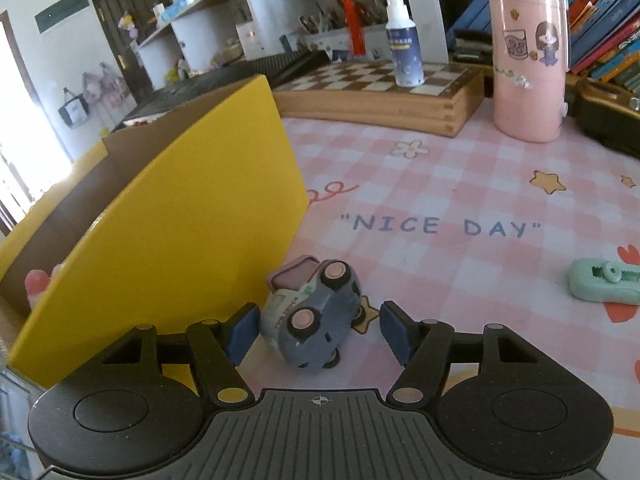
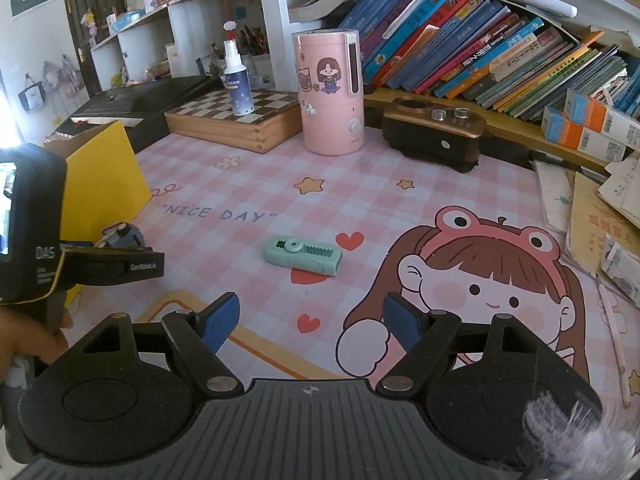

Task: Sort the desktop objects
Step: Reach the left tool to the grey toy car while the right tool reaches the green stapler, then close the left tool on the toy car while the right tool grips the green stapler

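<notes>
A small grey-blue toy car (image 1: pixel 314 314) lies tipped on its side on the pink checked mat, against the yellow cardboard box (image 1: pixel 180 224). My left gripper (image 1: pixel 318 330) is open, its blue pads on either side of the car, not closed on it. The car also shows in the right wrist view (image 2: pixel 122 236), partly hidden behind the left gripper body. A mint green utility knife (image 2: pixel 303 255) lies mid-mat; it also shows in the left wrist view (image 1: pixel 604 282). My right gripper (image 2: pixel 312 324) is open and empty, well short of the knife.
A pink humidifier (image 2: pixel 330 92), a spray bottle (image 2: pixel 236 80) on a wooden chessboard box (image 2: pixel 236 120), and a brown device (image 2: pixel 434 130) stand at the back. Books (image 2: pixel 480 52) line the shelf. Papers (image 2: pixel 600 216) pile at the right. A pink item (image 1: pixel 38 284) lies inside the box.
</notes>
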`<state>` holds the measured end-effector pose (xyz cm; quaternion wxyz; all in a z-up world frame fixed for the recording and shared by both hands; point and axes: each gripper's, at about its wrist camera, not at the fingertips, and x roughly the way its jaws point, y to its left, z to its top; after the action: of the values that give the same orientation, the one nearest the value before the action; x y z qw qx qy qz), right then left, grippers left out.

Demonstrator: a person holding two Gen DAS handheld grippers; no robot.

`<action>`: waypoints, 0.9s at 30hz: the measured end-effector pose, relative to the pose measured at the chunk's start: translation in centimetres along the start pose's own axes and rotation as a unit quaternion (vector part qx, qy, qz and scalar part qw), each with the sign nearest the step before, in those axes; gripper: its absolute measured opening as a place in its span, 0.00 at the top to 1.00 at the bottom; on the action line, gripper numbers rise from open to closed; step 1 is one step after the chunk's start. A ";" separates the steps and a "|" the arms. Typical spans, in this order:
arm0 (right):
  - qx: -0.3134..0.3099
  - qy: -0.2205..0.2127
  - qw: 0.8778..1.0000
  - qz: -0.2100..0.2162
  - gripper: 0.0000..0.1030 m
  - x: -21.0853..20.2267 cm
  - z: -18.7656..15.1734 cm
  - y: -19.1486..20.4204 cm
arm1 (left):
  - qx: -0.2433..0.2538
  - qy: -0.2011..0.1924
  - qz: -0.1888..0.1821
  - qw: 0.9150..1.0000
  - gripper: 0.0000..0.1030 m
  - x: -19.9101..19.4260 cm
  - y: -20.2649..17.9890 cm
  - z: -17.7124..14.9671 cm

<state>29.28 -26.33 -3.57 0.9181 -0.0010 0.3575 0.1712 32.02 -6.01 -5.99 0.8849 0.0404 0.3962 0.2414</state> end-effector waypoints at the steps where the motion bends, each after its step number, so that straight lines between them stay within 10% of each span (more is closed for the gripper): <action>1: -0.001 -0.001 1.000 0.001 0.24 0.1 0.0 -0.1 | -0.002 -0.001 0.000 1.000 0.35 0.1 0.0 0.1; 10: -0.006 -0.010 1.000 0.005 0.32 1.6 0.4 -0.4 | 0.003 -0.011 -0.029 1.000 0.58 -1.1 0.2 -0.4; 27: -0.029 -0.017 0.999 -0.012 0.32 8.4 1.6 2.2 | 0.032 -0.048 -0.098 0.994 0.58 -6.7 1.5 -2.3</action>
<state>35.46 -21.42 -7.62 0.9256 -0.0286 0.3367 0.1704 25.95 -8.03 -2.58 0.9205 0.0413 0.3628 0.1388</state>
